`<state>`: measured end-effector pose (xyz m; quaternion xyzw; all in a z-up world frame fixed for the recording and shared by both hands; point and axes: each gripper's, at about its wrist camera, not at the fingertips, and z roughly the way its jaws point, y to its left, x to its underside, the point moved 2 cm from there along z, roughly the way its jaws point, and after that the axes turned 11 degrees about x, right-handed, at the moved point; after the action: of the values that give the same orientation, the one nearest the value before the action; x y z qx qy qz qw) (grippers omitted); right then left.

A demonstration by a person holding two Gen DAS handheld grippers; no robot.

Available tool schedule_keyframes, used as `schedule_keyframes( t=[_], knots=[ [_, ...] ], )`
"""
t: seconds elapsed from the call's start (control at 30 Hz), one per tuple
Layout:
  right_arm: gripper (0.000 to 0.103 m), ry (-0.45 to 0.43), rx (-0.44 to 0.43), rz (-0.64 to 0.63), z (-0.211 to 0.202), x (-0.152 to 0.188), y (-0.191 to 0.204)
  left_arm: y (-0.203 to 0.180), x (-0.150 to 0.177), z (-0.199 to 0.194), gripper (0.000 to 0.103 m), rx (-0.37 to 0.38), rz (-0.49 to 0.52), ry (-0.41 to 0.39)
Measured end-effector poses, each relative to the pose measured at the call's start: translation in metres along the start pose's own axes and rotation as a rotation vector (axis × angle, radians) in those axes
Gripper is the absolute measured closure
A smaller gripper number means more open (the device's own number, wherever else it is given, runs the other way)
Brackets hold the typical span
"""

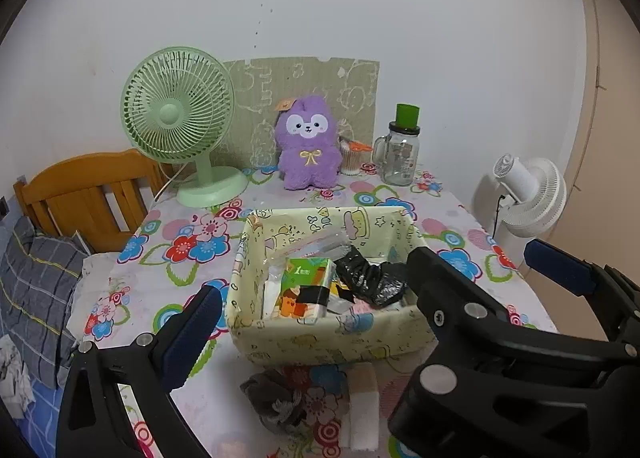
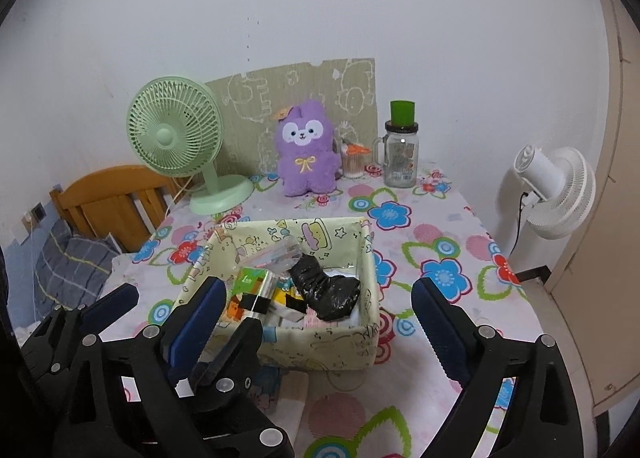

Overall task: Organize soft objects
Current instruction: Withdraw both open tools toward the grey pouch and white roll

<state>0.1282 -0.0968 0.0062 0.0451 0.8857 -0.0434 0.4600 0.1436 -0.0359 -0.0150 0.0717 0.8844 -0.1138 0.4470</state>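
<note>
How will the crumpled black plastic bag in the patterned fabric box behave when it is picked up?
The crumpled black plastic bag would probably be floppy and sag, since it lies creased and bent. Its glossy surface suggests that it may be slippery. It looks light, so lifting it should hardly disturb the patterned fabric box.

We note a purple plush [image 1: 308,146], mint-green fan [image 1: 178,126], pale-yellow cartoon-print fabric basket [image 1: 320,334], and multicoloured floral tablecloth [image 1: 188,246] beneath the basket.

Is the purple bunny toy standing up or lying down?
Standing up. The purple bunny toy sits upright on the table, face forward, in front of the cardboard.
</note>
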Motion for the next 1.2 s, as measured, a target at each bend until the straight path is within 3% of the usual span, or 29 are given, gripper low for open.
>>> schedule_keyframes(
  t=[0.63, 1.2],
  knots=[
    [0.005, -0.062, -0.013, 0.002, -0.06, 0.024, -0.008, -0.021, 0.025, -0.056, 0.0, 0.014, 0.036, -0.073],
    [0.005, -0.073, -0.005, -0.047, -0.062, 0.063, -0.002, -0.015, 0.065, -0.056, 0.0, 0.009, 0.028, -0.073]
  ],
)
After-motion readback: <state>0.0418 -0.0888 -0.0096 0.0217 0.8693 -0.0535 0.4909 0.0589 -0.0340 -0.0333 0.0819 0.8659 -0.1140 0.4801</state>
